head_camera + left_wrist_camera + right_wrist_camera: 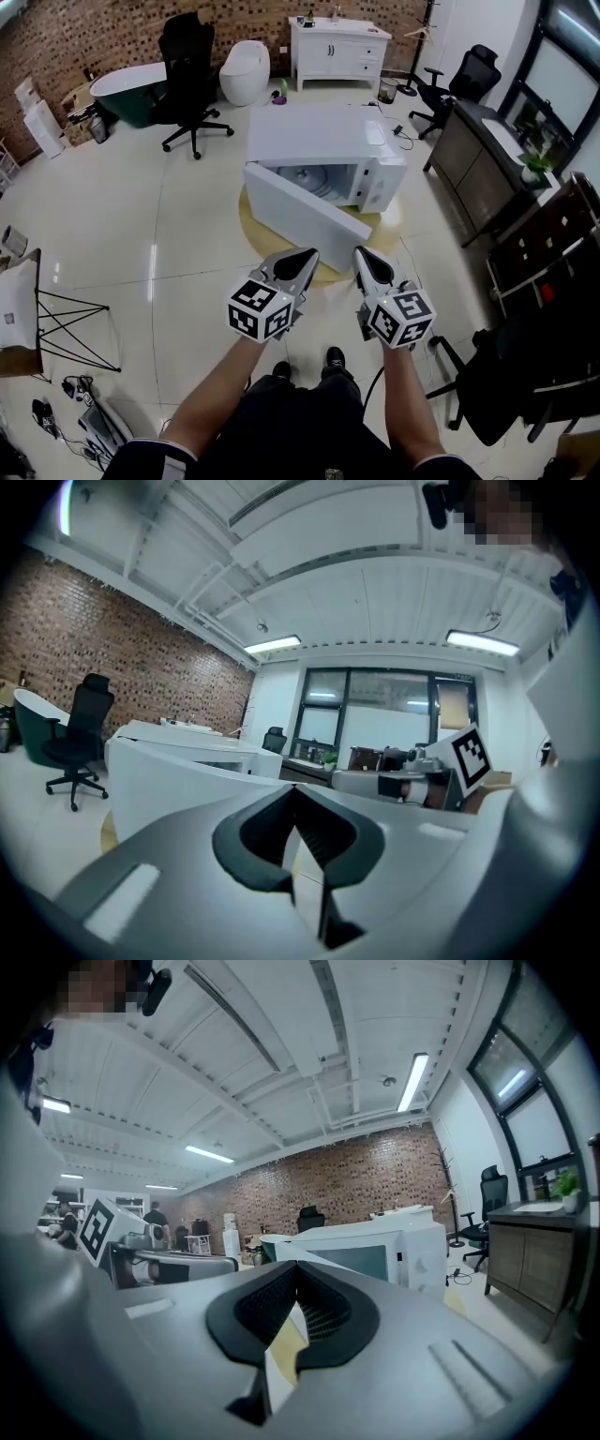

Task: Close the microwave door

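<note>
A white microwave point(323, 141) stands on a low round wooden table point(391, 221) in the head view. Its door point(305, 217) hangs wide open, swung out toward me, and the cavity shows behind it. My left gripper point(306, 257) and right gripper point(362, 255) hover side by side just in front of the door's near edge, touching nothing. Both are shut and hold nothing. The left gripper view shows the door point(173, 785) close ahead past its own gripper point(298, 797). In the right gripper view the microwave point(398, 1246) sits beyond that gripper point(298, 1271).
A black office chair point(192, 70), a dark bathtub point(127, 89), a white toilet point(246, 70) and a white cabinet point(337, 47) stand behind the microwave. A dark desk point(487, 155) and a second chair point(464, 82) are at the right. A folding stand point(56, 323) is at left.
</note>
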`<state>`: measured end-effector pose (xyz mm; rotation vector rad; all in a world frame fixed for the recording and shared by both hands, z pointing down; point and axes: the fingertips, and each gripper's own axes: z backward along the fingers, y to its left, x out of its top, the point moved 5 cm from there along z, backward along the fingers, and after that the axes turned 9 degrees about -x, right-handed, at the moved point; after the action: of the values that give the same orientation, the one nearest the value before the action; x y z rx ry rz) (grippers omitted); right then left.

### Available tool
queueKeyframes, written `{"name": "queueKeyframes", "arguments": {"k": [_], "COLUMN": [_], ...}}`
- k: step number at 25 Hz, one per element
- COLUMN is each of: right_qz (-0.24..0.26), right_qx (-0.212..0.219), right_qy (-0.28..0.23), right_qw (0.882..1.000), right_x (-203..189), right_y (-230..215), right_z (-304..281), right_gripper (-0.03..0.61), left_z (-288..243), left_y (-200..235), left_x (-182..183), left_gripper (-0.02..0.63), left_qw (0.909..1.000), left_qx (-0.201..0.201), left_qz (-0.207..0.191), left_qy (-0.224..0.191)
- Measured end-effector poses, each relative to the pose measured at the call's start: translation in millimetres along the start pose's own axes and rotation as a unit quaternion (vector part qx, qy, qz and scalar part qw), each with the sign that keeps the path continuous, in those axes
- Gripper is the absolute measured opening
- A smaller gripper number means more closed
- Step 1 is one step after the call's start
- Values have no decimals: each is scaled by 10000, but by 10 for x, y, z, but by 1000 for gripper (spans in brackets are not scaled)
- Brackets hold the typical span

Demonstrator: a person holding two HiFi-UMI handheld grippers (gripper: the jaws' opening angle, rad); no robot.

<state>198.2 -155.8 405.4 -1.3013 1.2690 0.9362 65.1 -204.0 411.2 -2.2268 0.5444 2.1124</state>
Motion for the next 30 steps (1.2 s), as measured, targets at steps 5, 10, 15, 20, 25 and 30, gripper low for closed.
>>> {"name": "queueKeyframes", "arguments": {"k": [5,10,15,20,25,30], "right_qz": [143,207,119,65,61,105], "right_qx": [500,661,620,460,352,292], "right_qy": [433,683,644,542,503,497], "right_qw": [9977,9953,9959,9974,9981,9983], "right_x": [-122,-247,-249,-194,-120,-63], "right_y": [-152,-313,-446,-698,-949,-1140], "right_z": [-224,-352,-477,-619,-827,-1053], "right_gripper": [2,2,2,2,2,2], "left_z": [-208,-339,-404,-574,-770,-922], "left_y": [105,195,298,324,387,464], "left_x": [27,21,-7,-31,-38,-25], "left_gripper": [12,12,12,12,12,12], "left_qw": [9992,9981,9974,9977,9973,9965], "left_qx": [394,602,691,670,725,823], "left_qz": [57,99,182,122,97,129], "left_qy": [-90,-102,-66,49,95,66]}}
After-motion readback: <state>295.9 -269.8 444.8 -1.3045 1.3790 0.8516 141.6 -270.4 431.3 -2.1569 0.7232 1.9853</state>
